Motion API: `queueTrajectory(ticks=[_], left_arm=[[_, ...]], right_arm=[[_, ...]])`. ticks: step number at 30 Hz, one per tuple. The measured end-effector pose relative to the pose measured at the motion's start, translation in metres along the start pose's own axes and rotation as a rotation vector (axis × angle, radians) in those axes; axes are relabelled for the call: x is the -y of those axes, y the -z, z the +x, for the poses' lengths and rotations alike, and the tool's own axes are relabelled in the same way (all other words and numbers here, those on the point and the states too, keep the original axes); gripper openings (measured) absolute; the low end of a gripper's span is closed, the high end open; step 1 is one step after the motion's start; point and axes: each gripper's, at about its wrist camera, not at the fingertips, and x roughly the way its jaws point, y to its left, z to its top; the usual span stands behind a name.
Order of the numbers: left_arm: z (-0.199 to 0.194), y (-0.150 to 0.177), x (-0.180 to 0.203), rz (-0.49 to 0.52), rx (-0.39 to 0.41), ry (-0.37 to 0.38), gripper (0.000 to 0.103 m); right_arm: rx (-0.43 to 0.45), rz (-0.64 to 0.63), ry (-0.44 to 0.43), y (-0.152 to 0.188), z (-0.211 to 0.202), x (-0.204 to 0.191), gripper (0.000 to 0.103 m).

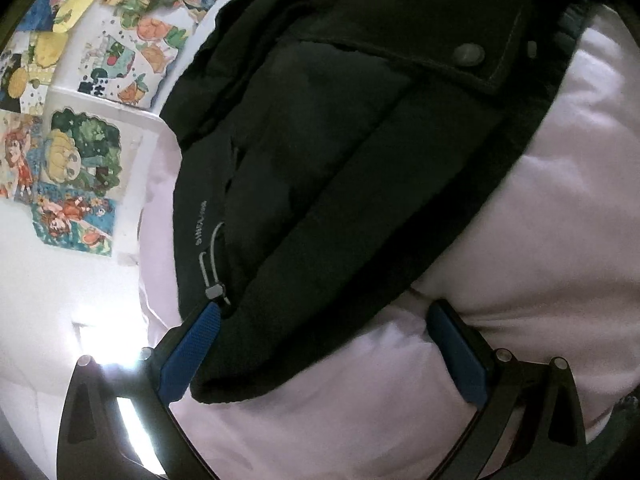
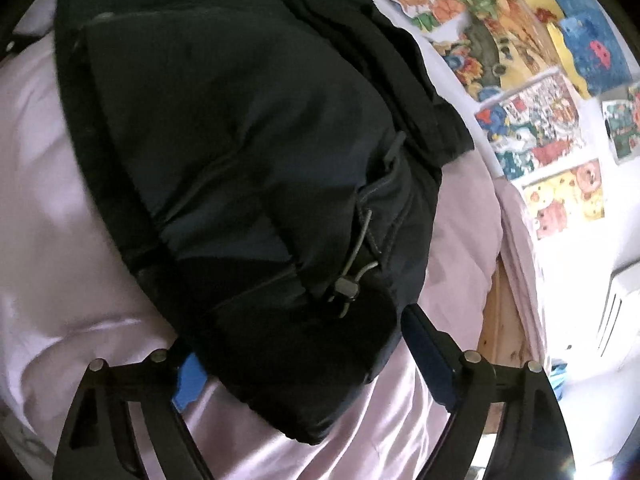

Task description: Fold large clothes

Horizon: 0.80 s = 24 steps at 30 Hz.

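Black padded jacket (image 2: 240, 140) bulky, soft, springy; best gripped at hem corners; left gripper (image 1: 324, 328) and right gripper (image 2: 304, 344) both spread, straddling hem, unclamped

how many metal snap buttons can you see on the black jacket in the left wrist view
2: one large snap on the jacket flap, upper right; a smaller one just right, near the edge. Folds may hide others.

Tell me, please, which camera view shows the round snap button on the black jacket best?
The left wrist view: the snap button sits unobstructed on a flap of the black jacket. In the right wrist view the jacket fills the frame, but no such button can be made out.
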Motion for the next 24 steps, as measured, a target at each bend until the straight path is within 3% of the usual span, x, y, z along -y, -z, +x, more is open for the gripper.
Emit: queueTrajectory(ticks=[4,6,12,17,24], left_arm=[[0.006,-0.003,-0.001,0.005,-0.015,0.008,0.102],[0.005,-0.003,0.000,0.007,-0.016,0.007,0.102],[0.001,-0.001,-0.001,-0.013,0.001,0.031,0.102],[0.002,-0.002,-0.002,-0.042,0.005,0.064,0.102],[0.000,-0.007,0.004,-0.033,0.001,0.072,0.102]], right_arm=[[0.026,0.007,0.009,0.003,0.003,0.001,0.067],[0.038,0.032,0.014,0.003,0.003,0.004,0.046],[0.094,0.165,-0.066,-0.001,-0.008,0.033,0.023],[0.126,0.284,-0.125,-0.010,-0.022,0.051,0.017],[0.143,0.336,-0.176,-0.011,-0.025,0.058,0.015]])
